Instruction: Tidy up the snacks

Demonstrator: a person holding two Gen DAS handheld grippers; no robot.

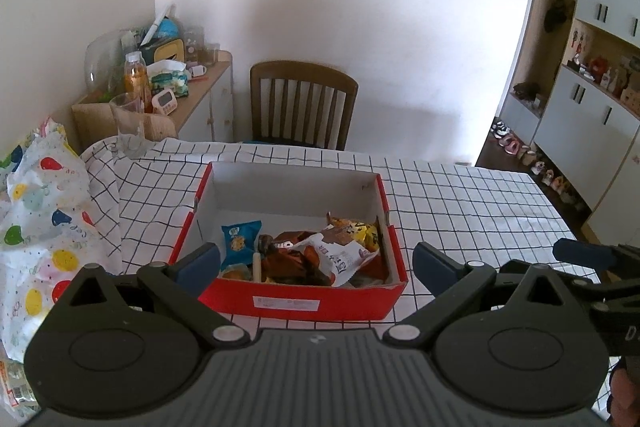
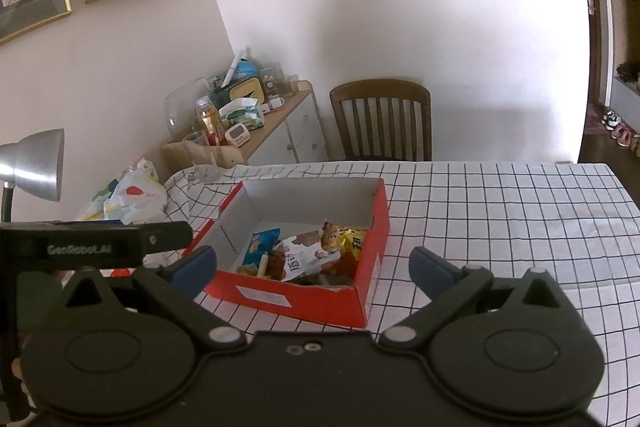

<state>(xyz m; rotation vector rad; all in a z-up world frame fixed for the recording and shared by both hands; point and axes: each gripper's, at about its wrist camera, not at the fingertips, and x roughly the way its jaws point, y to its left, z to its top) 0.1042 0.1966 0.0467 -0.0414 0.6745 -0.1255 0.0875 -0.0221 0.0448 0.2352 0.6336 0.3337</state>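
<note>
Left wrist view puts your left gripper above the near edge of the desk, its jaws spread wide with nothing between them. The box, red outside and white inside, sits on the checked cloth at 12 o'clock from you, open at the top. The snacks lie piled in its near half: a blue packet at the left, a white packet in the middle, a yellow packet toward the far right. The far half of the box floor is bare.

At 3 o'clock in that view you can see part of your right gripper hanging over the desk, apart from the box.

From the right wrist view, your right gripper also has its jaws wide apart and holds nothing. The box lies at 11 o'clock, turned a little so one corner points toward you. The snacks show through its open top. Your left gripper crosses the picture at 9 o'clock, just beside the box's left side.

A spotted bag rests at the desk's left edge. A chair stands behind the desk against the wall, and a cluttered cabinet is at 11 o'clock.
</note>
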